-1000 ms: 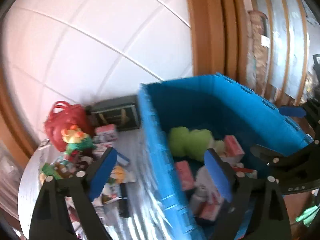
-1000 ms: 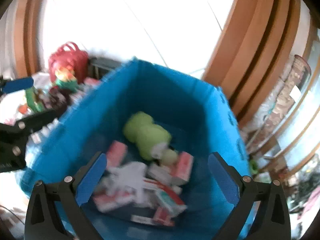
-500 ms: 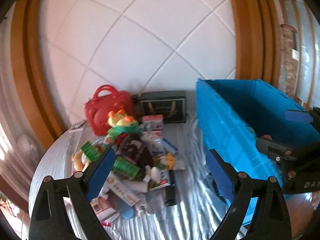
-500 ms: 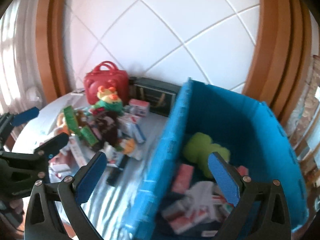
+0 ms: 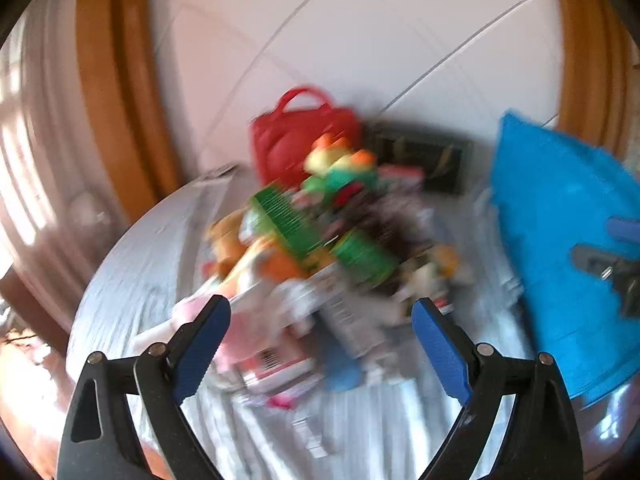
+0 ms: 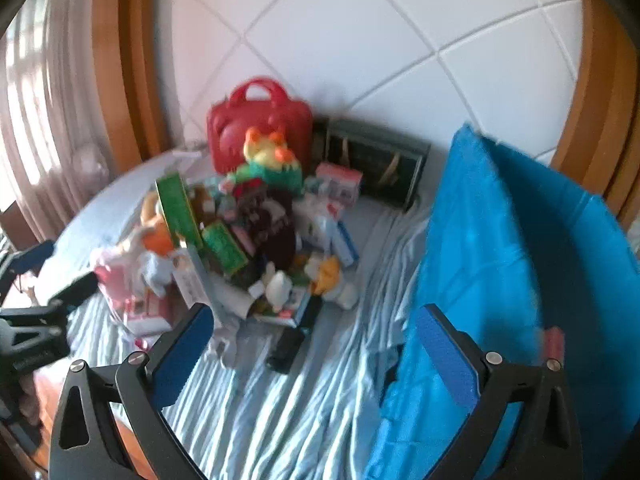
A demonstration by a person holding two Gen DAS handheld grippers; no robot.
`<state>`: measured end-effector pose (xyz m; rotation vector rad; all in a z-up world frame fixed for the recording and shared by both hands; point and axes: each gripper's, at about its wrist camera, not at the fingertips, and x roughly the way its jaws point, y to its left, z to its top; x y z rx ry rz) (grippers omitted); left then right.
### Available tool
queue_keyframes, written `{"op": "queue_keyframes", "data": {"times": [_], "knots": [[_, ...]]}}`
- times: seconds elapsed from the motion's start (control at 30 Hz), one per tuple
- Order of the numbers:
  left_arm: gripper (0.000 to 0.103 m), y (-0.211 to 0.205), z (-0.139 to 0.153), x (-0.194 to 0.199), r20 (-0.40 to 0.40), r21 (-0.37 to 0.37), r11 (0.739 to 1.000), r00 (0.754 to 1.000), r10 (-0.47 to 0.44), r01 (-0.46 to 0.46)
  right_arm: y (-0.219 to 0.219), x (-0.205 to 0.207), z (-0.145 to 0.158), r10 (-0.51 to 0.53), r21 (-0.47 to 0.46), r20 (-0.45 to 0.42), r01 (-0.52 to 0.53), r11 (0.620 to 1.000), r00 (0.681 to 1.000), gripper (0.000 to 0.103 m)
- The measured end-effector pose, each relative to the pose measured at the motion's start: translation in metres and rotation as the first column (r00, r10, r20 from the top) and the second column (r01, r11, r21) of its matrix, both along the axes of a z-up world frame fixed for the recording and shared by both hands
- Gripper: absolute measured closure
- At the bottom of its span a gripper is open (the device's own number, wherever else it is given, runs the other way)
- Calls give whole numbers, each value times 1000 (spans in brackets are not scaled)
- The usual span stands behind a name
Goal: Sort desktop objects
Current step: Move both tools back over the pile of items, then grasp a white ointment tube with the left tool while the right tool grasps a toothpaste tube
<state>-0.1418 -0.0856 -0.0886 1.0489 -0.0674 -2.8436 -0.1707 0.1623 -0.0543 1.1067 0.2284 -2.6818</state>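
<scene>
The blue bin (image 6: 500, 264) fills the 3 o'clock side of the right wrist view, and only its outer wall shows now; a second ago both cameras looked down into it at a green plush and small boxes, so both tools have swung away from the drop point. The table (image 6: 280, 408), under a wrinkled pale cloth, spreads from 6 to 9 o'clock. On it the pile (image 6: 240, 240) of unsorted things sits near centre, well apart from the bin wall, with a red case (image 6: 260, 128) at 12 o'clock behind it and a dark box (image 6: 372, 164) at 1 o'clock beside that. Within the pile a colourful plush (image 6: 272, 164) stands at the back, green boxes (image 6: 188, 212) lean at 10 o'clock, and a black stick-like item (image 6: 286, 348) lies at the near edge at 6 o'clock. The right gripper (image 6: 308, 356) is spread wide and carries nothing; the left gripper (image 5: 320, 344), in a blurred view, is likewise spread and empty, facing the pile. This looks like the turn back for another pick, with much left to sort.
</scene>
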Motion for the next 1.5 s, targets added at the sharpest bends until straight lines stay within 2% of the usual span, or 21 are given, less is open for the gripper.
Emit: {"op": "queue_keyframes", "data": {"times": [0.07, 0.13, 0.2, 0.3, 0.4, 0.63, 0.67, 0.73, 0.77, 0.83, 0.93, 0.97, 1.0, 1.03, 1.07, 1.1, 1.17, 1.23, 1.3, 1.33, 1.5], "knots": [[10, -22, -22, -2, 49, -5, 999, 998, 35, -35, -6, -10, -20, -7, 11, 41, 7, 1000, 999, 0], [10, -47, -47, -3, 114, 25, 997, 991, 75, -78, -19, -13, -37, -15, 124, -1, 14, 992, 1000, 0], [10, -68, -71, -3, 169, 60, 991, 979, 112, -124, -28, -17, -55, -9, 173, 17, 6, 985, 1000, 0], [10, -88, -102, 0, 220, 94, 978, 962, 161, -185, -37, -26, -80, 26, 131, 94, -39, 991, 995, 0], [10, -90, -127, -2, 262, 124, 969, 948, 178, -216, -39, -37, -107, 14, 100, 162, -31, 994, 987, 0], [11, -67, -174, -8, 363, 141, 971, 923, 131, -194, -33, -54, -169, -33, 102, 301, 3, 995, 953, 0], [13, -63, -177, -7, 368, 148, 971, 922, 121, -187, -31, -54, -175, -39, 107, 313, 6, 994, 949, 0], [27, -52, -186, -3, 390, 162, 972, 916, 96, -172, -26, -55, -186, -45, 102, 336, 11, 995, 941, 0], [30, -47, -191, -1, 403, 170, 972, 912, 83, -164, -23, -55, -189, -47, 98, 345, 14, 995, 938, 0], [48, -36, -202, 2, 431, 181, 972, 900, 58, -150, -19, -56, -196, -48, 82, 363, 19, 996, 931, 0], [61, -25, -217, 6, 469, 192, 971, 883, 39, -144, -16, -58, -202, -45, 58, 382, 24, 998, 923, 0], [63, -23, -221, 7, 476, 196, 970, 879, 37, -147, -16, -59, -203, -35, 49, 384, 18, 999, 923, 2], [66, -20, -221, 10, 462, 179, 973, 886, 48, -146, -18, -59, -204, -24, 46, 386, 7, 999, 922, 11], [76, -17, -222, 11, 459, 163, 976, 887, 52, -141, -20, -59, -205, -15, 42, 387, -2, 999, 922, 17], [80, -15, -222, 12, 452, 139, 980, 890, 64, -141, -23, -60, -206, -4, 37, 390, -12, 999, 921, 27], [89, -15, -222, 13, 449, 153, 978, 892, 58, -141, -28, -60, -207, 18, 27, 398, -31, 999, 917, 33], [89, -19, -221, 14, 445, 177, 972, 894, 62, -155, -37, -60, -209, 54, 5, 406, -61, 998, 912, 37], [89, -23, -214, 15, 417, 159, 973, 905, 85, -165, -50, -59, -210, 98, -12, 405, -102, 995, 909, 39], [89, -31, -205, 18, 380, 143, 973, 917, 117, -183, -66, -59, -212, 140, -29, 411, -140, 990, 901, 50], [89, -36, -201, 20, 367, 144, 970, 921, 133, -197, -75, -58, -213, 166, -44, 415, -162, 986, 894, 52], [89, -62, -196, 31, 342, 136, 956, 918, 201, -260, -133, -47, -218, 343, -113, 415, -326, 939, 843, 54]]}}
